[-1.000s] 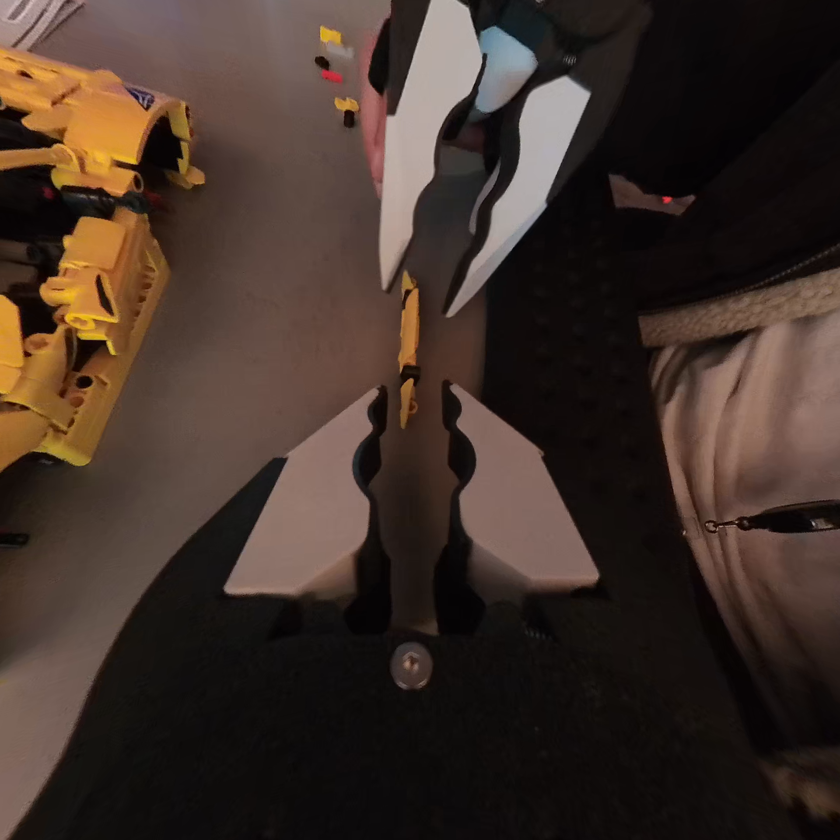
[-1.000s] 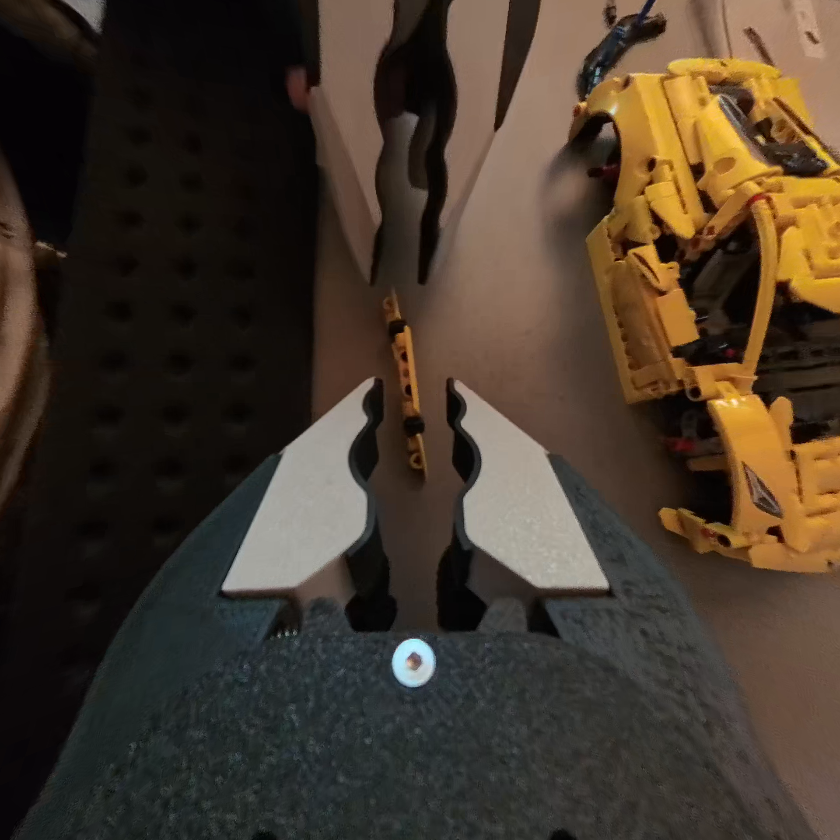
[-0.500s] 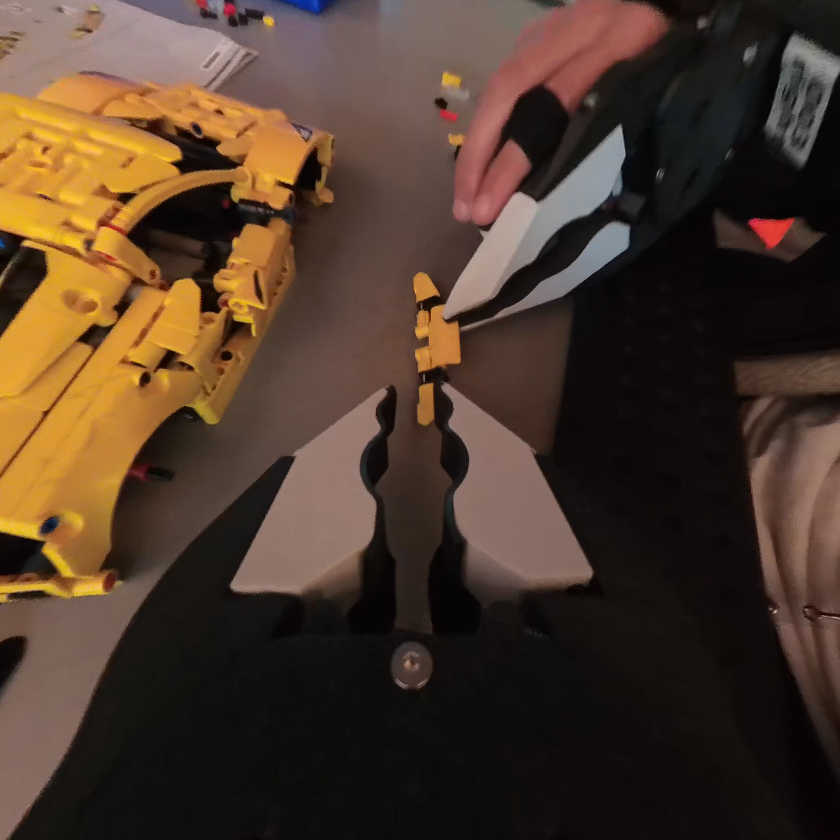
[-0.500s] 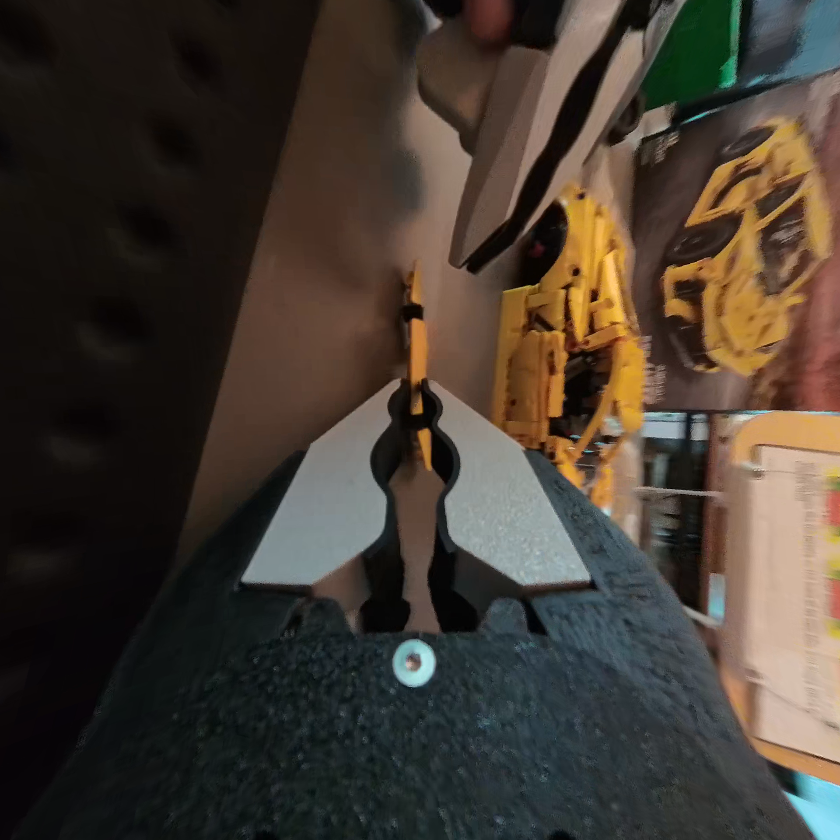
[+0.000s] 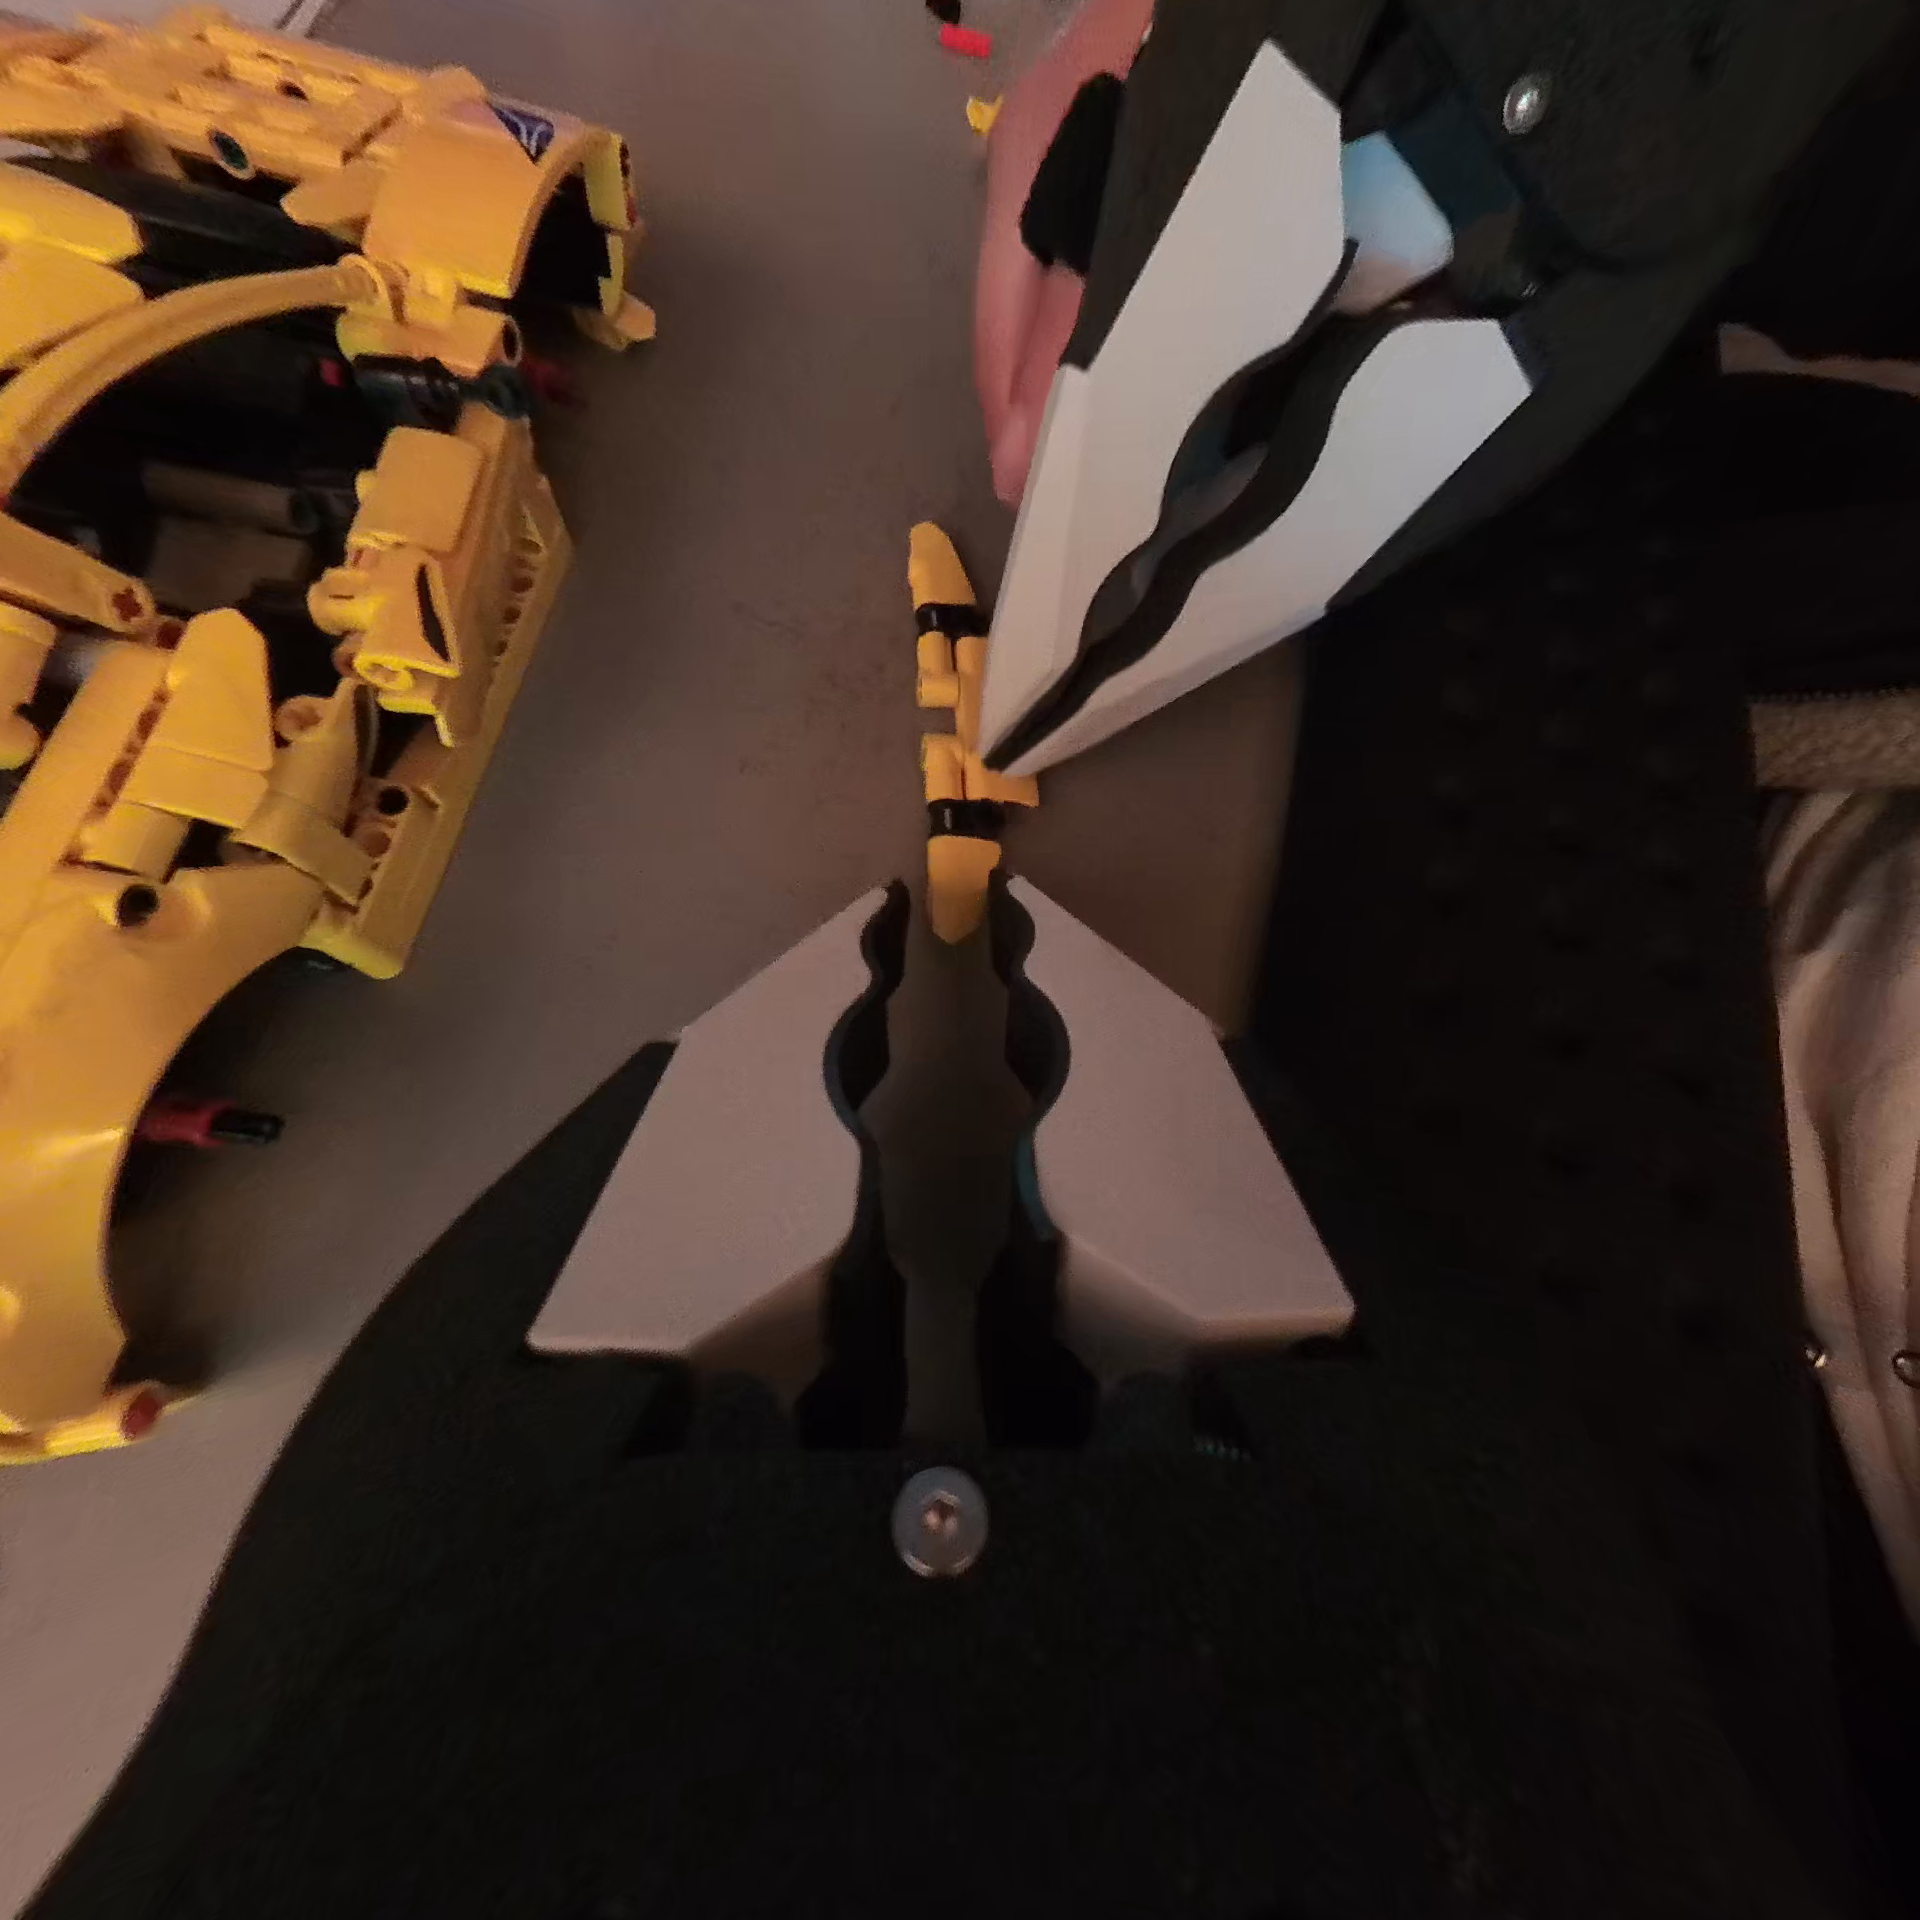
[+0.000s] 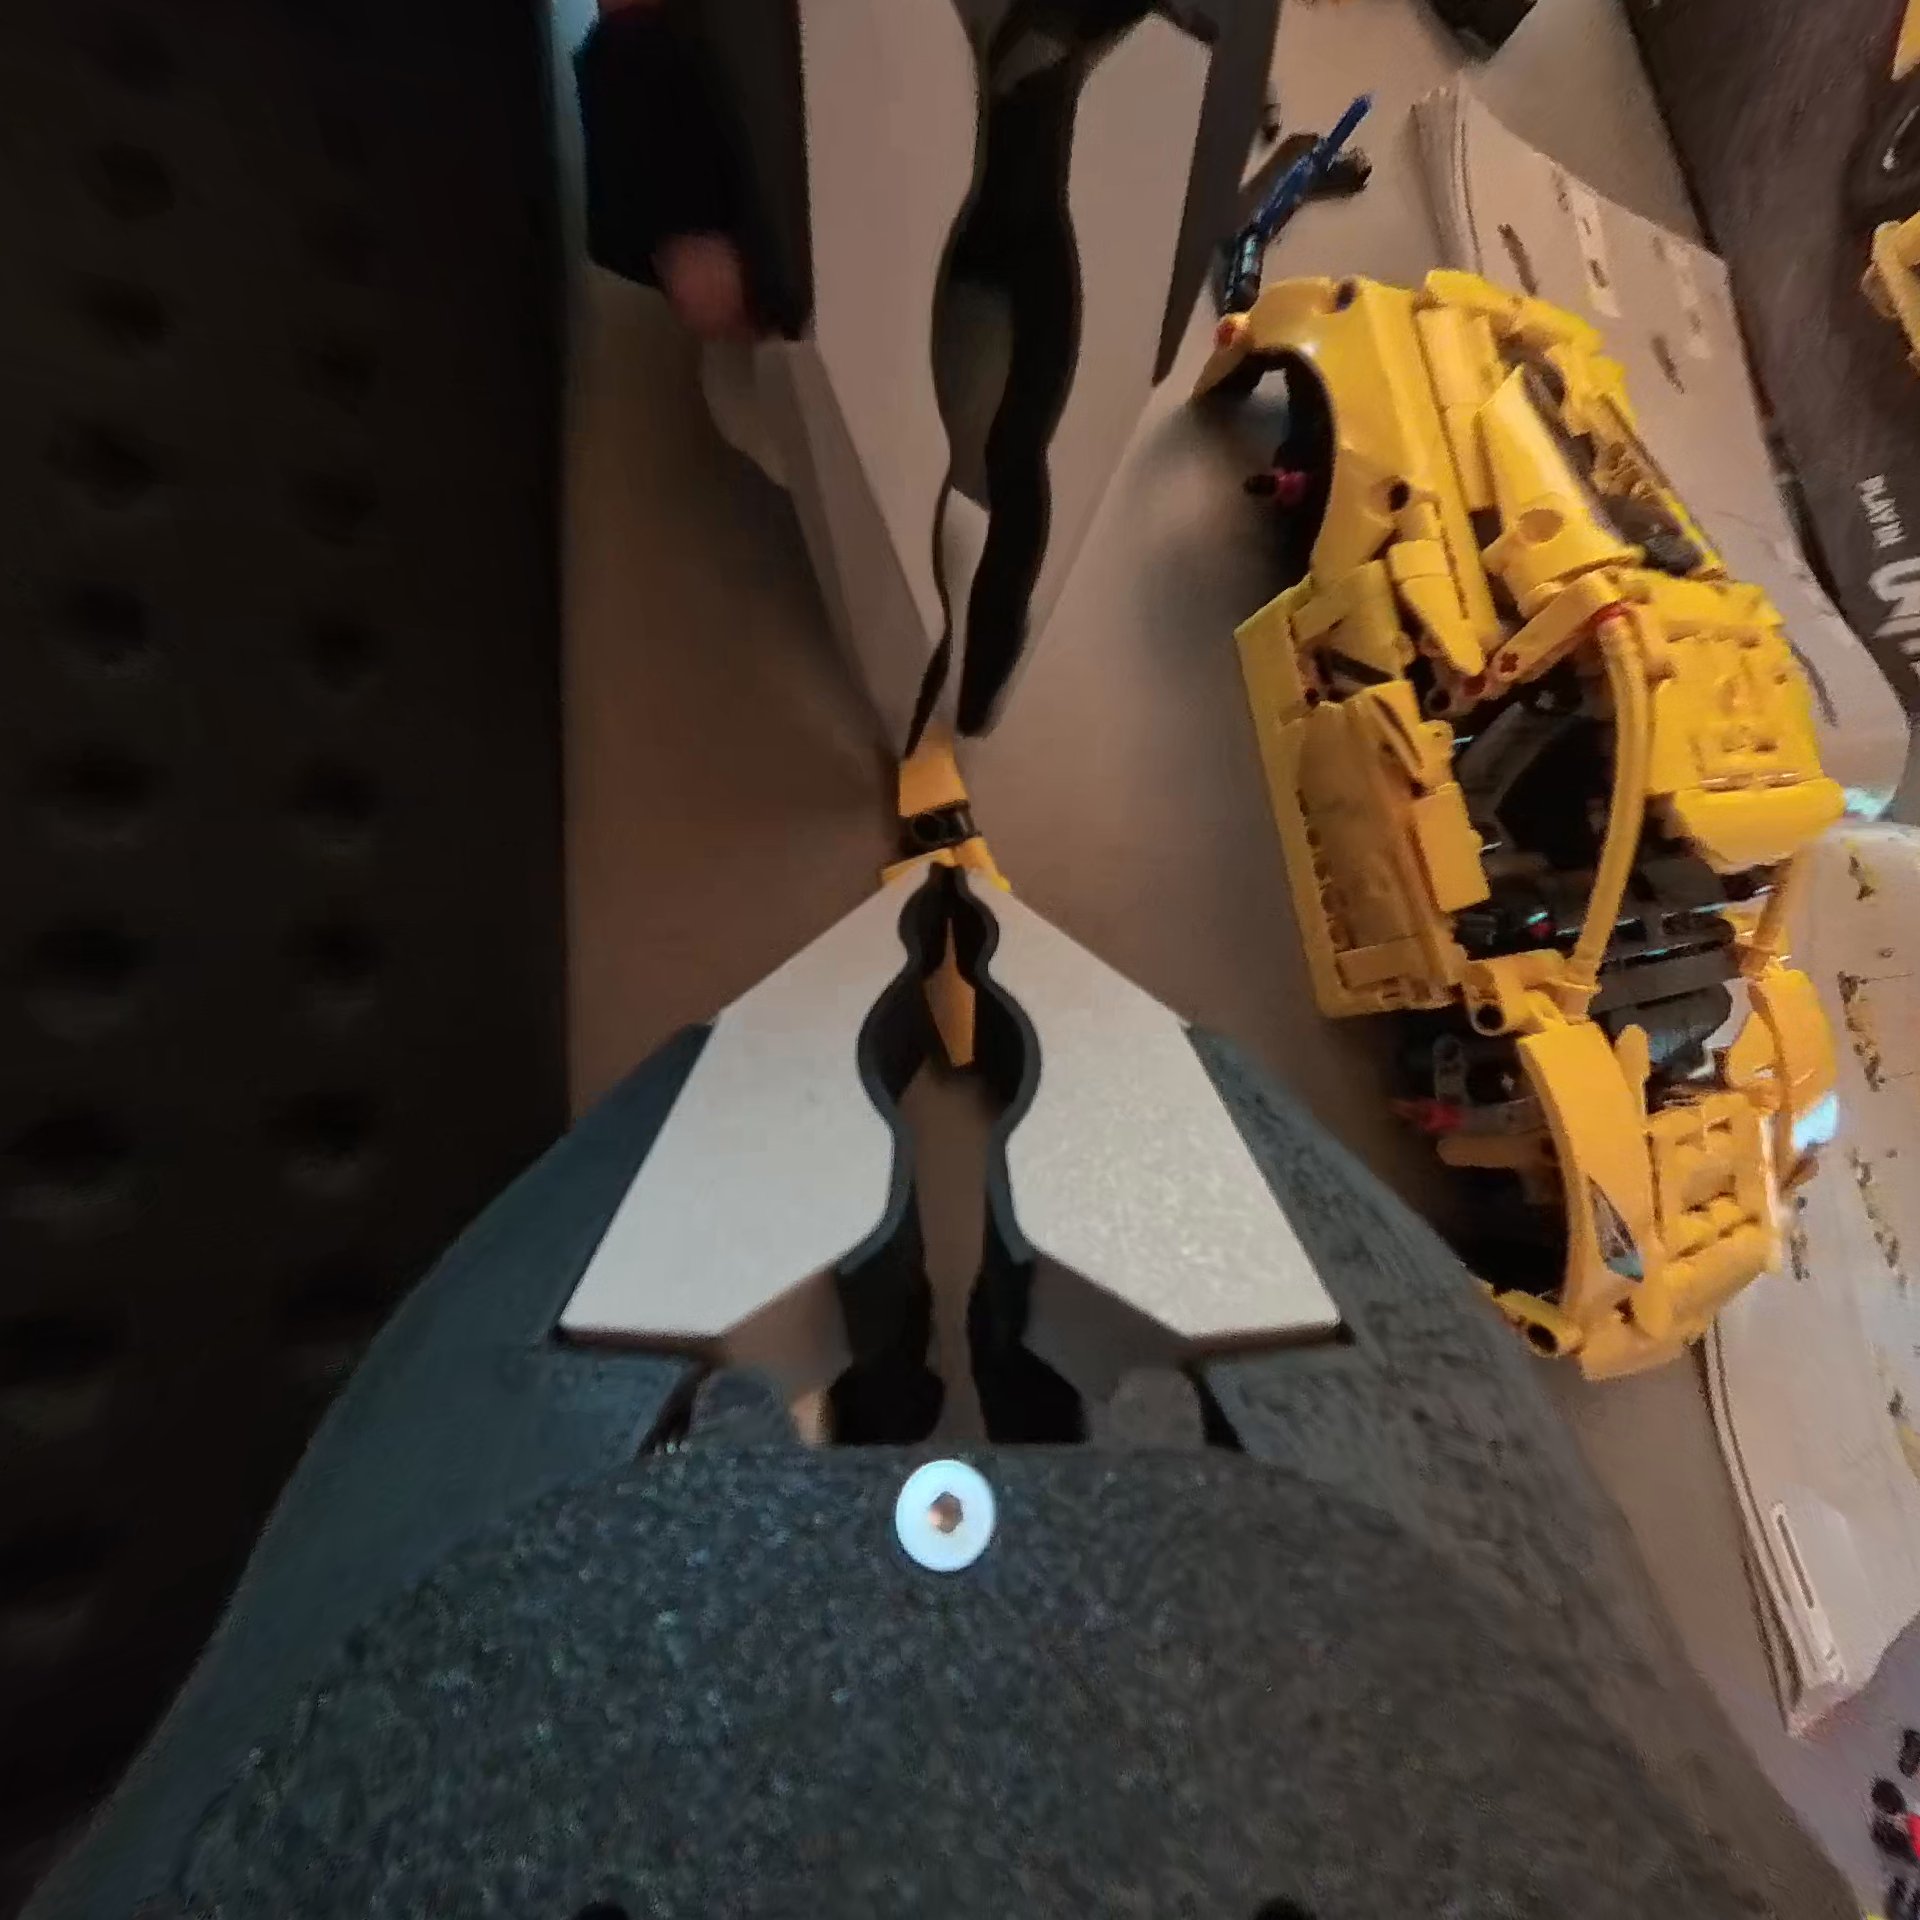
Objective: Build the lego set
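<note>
A slim yellow Lego piece with black connectors (image 5: 935, 582) is held between both grippers; it also shows in the right wrist view (image 6: 928, 790). My right gripper (image 6: 938, 883) is shut on its middle, and the piece's tail shows between the pads. In the left wrist view the right gripper (image 5: 995, 753) comes in from the upper right. My left gripper (image 5: 948, 888) is narrowly open around the piece's pointed end; its right fingertip touches the piece, and a gap shows on the left. In the right wrist view it (image 6: 940, 732) meets the piece's far end. The half-built yellow car (image 5: 208, 727) (image 6: 1507, 831) lies beside them.
A black perforated mat (image 5: 1507, 1039) (image 6: 260, 727) covers the table edge by the person's lap. A hand (image 5: 1013, 312) holds the right gripper. Small loose pieces (image 5: 961, 36) lie at the back. A paper booklet (image 6: 1870, 1351) and a dark box (image 6: 1818, 416) lie past the car.
My right gripper closed on the yellow piece and swung it round. Its pointed end now sits between my left gripper's tips. The left jaws narrowed slightly a second ago and have kept that gap.
</note>
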A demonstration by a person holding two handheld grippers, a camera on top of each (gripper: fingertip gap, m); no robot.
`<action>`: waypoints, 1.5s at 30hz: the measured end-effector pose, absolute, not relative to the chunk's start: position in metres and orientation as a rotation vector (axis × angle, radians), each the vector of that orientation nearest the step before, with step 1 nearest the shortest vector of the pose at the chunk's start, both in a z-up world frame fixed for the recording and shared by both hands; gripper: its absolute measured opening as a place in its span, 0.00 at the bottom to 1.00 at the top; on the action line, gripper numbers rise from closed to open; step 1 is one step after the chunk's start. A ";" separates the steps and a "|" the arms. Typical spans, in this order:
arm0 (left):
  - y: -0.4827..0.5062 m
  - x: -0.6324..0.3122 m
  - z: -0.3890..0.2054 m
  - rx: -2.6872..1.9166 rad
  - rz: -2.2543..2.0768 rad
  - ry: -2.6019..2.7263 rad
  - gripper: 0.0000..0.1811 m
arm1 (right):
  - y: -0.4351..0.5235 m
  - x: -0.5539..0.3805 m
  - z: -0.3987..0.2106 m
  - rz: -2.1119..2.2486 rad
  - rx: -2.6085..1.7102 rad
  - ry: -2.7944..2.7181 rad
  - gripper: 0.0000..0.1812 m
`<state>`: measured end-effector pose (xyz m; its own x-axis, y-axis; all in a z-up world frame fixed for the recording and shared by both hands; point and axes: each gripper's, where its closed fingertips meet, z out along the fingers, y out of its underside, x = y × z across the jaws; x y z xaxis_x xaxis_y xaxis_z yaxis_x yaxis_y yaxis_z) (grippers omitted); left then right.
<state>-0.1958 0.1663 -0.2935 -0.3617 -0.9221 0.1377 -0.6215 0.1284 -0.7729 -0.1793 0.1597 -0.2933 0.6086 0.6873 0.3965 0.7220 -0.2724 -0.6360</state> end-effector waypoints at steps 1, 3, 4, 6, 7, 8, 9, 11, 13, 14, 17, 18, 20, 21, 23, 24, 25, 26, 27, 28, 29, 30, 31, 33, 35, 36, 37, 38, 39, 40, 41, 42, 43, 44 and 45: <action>0.165 -0.196 -0.295 -1.496 -1.092 2.053 0.07 | 0.160 -0.180 -0.293 -0.065 -1.997 -1.124 0.01; 0.165 -0.197 -0.298 -1.496 -1.075 2.065 0.06 | 0.160 -0.180 -0.294 -0.085 -2.009 -1.151 0.01; 0.165 -0.196 -0.298 -1.496 -1.074 2.067 0.06 | 0.160 -0.180 -0.295 -0.080 -2.027 -1.160 0.01; 0.165 -0.196 -0.298 -1.501 -1.079 2.068 0.06 | 0.160 -0.180 -0.295 -0.059 -2.064 -1.174 0.01; 0.165 -0.196 -0.298 -1.501 -1.080 2.069 0.06 | 0.160 -0.180 -0.295 -0.062 -2.068 -1.184 0.01; 0.165 -0.196 -0.298 -1.501 -1.079 2.069 0.06 | 0.160 -0.181 -0.295 -0.065 -2.067 -1.195 0.00; 0.165 -0.196 -0.298 -1.500 -1.077 2.069 0.06 | 0.161 -0.181 -0.295 -0.058 -2.068 -1.191 0.00; 0.164 -0.197 -0.298 -1.498 -1.077 2.071 0.06 | 0.161 -0.180 -0.294 -0.017 -2.071 -1.151 0.00; 0.164 -0.197 -0.298 -1.497 -1.077 2.072 0.06 | 0.165 -0.176 -0.277 0.073 -2.031 -1.042 0.01; 0.164 -0.197 -0.298 -1.496 -1.075 2.072 0.06 | 0.169 -0.170 -0.263 0.107 -2.003 -0.961 0.00; 0.165 -0.197 -0.298 -1.509 -1.079 2.061 0.06 | 0.187 -0.128 -0.231 0.135 -1.997 -0.661 0.03; 0.165 -0.196 -0.298 -1.513 -1.076 2.055 0.06 | 0.191 -0.117 -0.223 0.174 -1.995 -0.576 0.05; 0.169 -0.196 -0.298 -1.527 -1.056 2.031 0.06 | 0.201 -0.097 -0.207 0.230 -1.968 -0.390 0.06; 0.171 -0.196 -0.298 -1.542 -1.056 2.019 0.06 | 0.206 -0.091 -0.197 0.266 -1.936 -0.322 0.08; 0.170 -0.197 -0.297 -1.567 -1.087 2.015 0.06 | 0.217 -0.077 -0.173 0.325 -1.848 -0.173 0.11; 0.169 -0.198 -0.296 -1.564 -1.103 2.017 0.06 | 0.223 -0.072 -0.162 0.359 -1.803 -0.122 0.15; 0.168 -0.198 -0.294 -1.555 -1.126 2.010 0.06 | 0.229 -0.064 -0.152 0.377 -1.765 -0.073 0.17; 0.168 -0.198 -0.289 -1.547 -1.157 1.984 0.09 | 0.236 -0.051 -0.146 0.366 -1.744 -0.012 0.18; 0.172 -0.197 -0.282 -1.543 -1.196 1.934 0.11 | 0.243 -0.035 -0.145 0.331 -1.737 0.045 0.19; 0.178 -0.195 -0.271 -1.544 -1.246 1.865 0.12 | 0.248 -0.016 -0.147 0.268 -1.738 0.102 0.19; 0.187 -0.193 -0.259 -1.545 -1.301 1.775 0.12 | 0.251 0.004 -0.154 0.194 -1.750 0.159 0.19; 0.199 -0.192 -0.245 -1.545 -1.349 1.663 0.12 | 0.251 0.022 -0.164 0.128 -1.765 0.213 0.19; 0.215 -0.192 -0.231 -1.545 -1.377 1.537 0.12 | 0.248 0.037 -0.175 0.075 -1.774 0.261 0.19; 0.253 -0.196 -0.212 -1.564 -1.371 1.312 0.11 | 0.239 0.051 -0.197 -0.005 -1.820 0.290 0.18; 0.284 -0.202 -0.202 -1.585 -1.349 1.165 0.11 | 0.232 0.051 -0.214 -0.065 -1.907 0.233 0.15; 0.298 -0.203 -0.199 -1.594 -1.338 1.115 0.11 | 0.230 0.056 -0.219 -0.126 -1.937 0.236 0.19; 0.309 -0.204 -0.197 -1.606 -1.322 1.080 0.11 | 0.228 0.059 -0.223 -0.171 -1.960 0.232 0.21; 0.318 -0.205 -0.198 -1.616 -1.294 1.063 0.11 | 0.229 0.059 -0.224 -0.183 -1.982 0.222 0.20; 0.325 -0.206 -0.200 -1.628 -1.251 1.056 0.11 | 0.229 0.059 -0.224 -0.192 -1.987 0.221 0.18; 0.331 -0.208 -0.203 -1.638 -1.209 1.054 0.11 | 0.228 0.061 -0.221 -0.210 -1.972 0.234 0.18; 0.335 -0.209 -0.204 -1.639 -1.178 1.050 0.11 | 0.227 0.065 -0.220 -0.230 -1.955 0.251 0.18; 0.337 -0.211 -0.204 -1.631 -1.160 1.043 0.11 | 0.225 0.068 -0.221 -0.245 -1.946 0.267 0.17; 0.337 -0.212 -0.203 -1.621 -1.148 1.041 0.11 | 0.223 0.070 -0.223 -0.238 -1.950 0.272 0.14; 0.338 -0.213 -0.205 -1.623 -1.140 1.041 0.11 | 0.221 0.071 -0.226 -0.218 -1.961 0.289 0.14; 0.338 -0.213 -0.207 -1.632 -1.140 1.041 0.11 | 0.220 0.071 -0.229 -0.182 -1.974 0.308 0.14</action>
